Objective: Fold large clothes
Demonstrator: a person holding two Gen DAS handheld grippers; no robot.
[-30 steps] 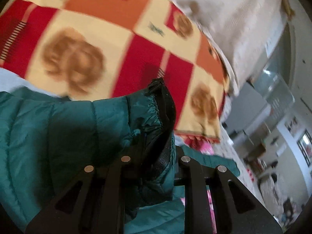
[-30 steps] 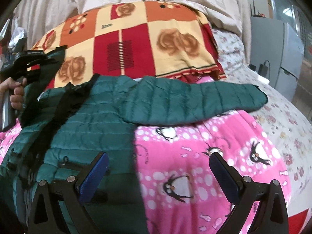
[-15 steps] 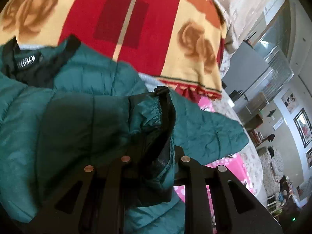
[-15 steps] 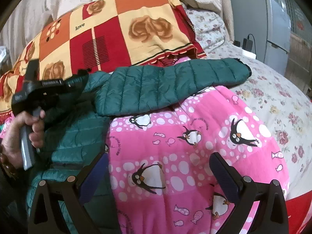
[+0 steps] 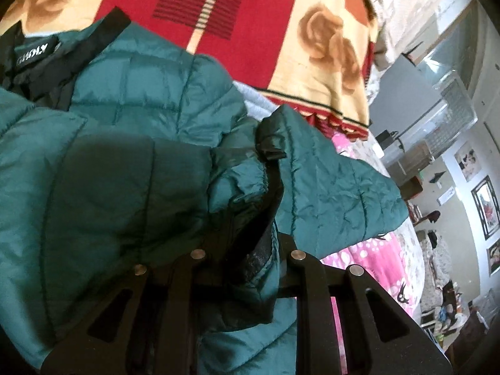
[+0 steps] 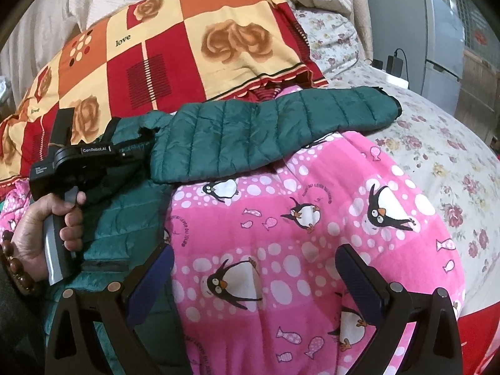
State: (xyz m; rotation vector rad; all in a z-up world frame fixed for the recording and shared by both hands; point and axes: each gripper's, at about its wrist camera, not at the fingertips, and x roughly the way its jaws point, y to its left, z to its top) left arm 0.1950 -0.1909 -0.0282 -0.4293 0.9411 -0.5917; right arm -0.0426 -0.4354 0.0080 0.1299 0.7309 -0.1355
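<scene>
A dark green quilted puffer jacket [image 6: 125,218] lies on the bed at the left. Its one sleeve [image 6: 268,131] stretches out to the right across the pink cover. My left gripper [image 5: 247,259] is shut on the black-trimmed cuff of the other sleeve [image 5: 268,193] and holds it over the jacket's body, near the collar with its label [image 5: 31,56]. The left gripper also shows in the right wrist view [image 6: 140,150], held by a hand. My right gripper [image 6: 254,284] is open and empty above the pink cover.
A pink penguin-print cover [image 6: 297,234] fills the middle of the bed. A red, orange and cream rose-patterned blanket [image 6: 187,50] lies behind the jacket. A floral sheet [image 6: 437,156] lies to the right, with a grey appliance [image 6: 406,31] beyond it.
My left gripper has carried the cuff rightward over the jacket's body toward the outstretched sleeve. My right gripper has shifted right, off the jacket and over the pink cover, and stays open.
</scene>
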